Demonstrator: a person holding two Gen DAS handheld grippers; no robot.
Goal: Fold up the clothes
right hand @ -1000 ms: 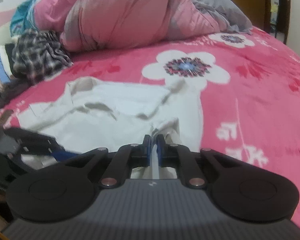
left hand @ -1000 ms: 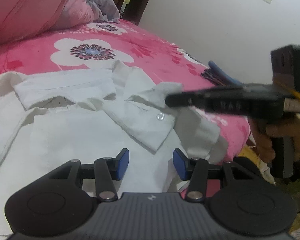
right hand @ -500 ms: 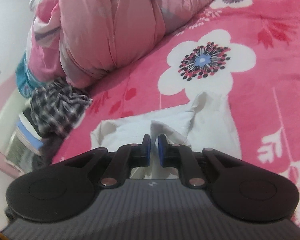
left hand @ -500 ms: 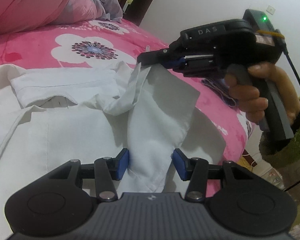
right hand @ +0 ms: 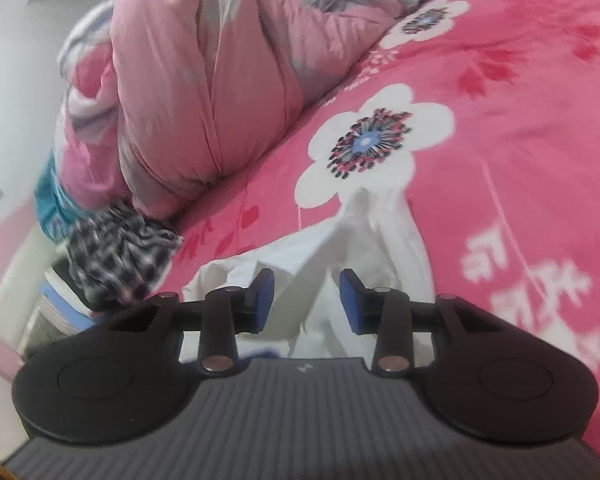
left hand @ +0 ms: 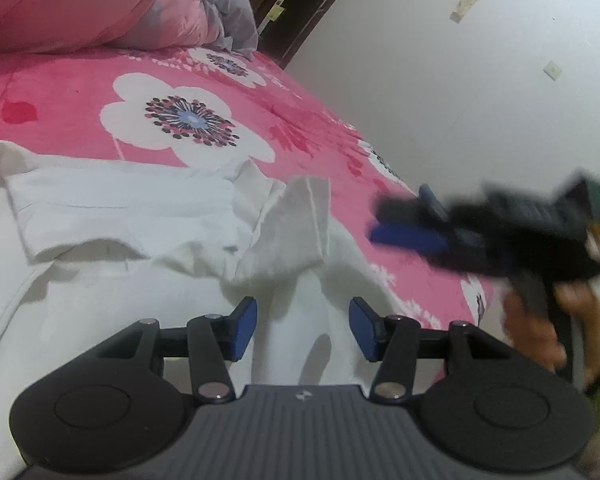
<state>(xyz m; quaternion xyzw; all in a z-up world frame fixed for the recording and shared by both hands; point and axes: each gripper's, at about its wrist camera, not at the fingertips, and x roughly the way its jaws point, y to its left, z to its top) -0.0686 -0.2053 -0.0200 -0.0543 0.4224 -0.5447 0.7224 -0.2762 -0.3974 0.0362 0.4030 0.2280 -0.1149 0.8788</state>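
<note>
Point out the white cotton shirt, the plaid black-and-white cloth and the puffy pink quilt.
white cotton shirt point(left hand: 112, 208), left wrist view, on its flat collar band.
plaid black-and-white cloth point(right hand: 120, 252), right wrist view, on its crumpled middle.
puffy pink quilt point(right hand: 204, 92), right wrist view, on its central fold.

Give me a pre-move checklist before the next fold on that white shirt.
1. Right gripper has let go: ok, fingers apart and opening, white shirt in the gap but not pinched.
2. Left gripper free: ok, fingers apart and opening, cloth lies between them unpressed.
3. Sleeve folded onto the shirt body: ok, but rumpled.
4. Collar flat: not ok, its lower edge lifts and wrinkles.
5. Bedspread beside the shirt free for folding: ok on the far side; the near side cannot be seen.
6. Shirt hem lined up: cannot tell, out of both views.
</note>
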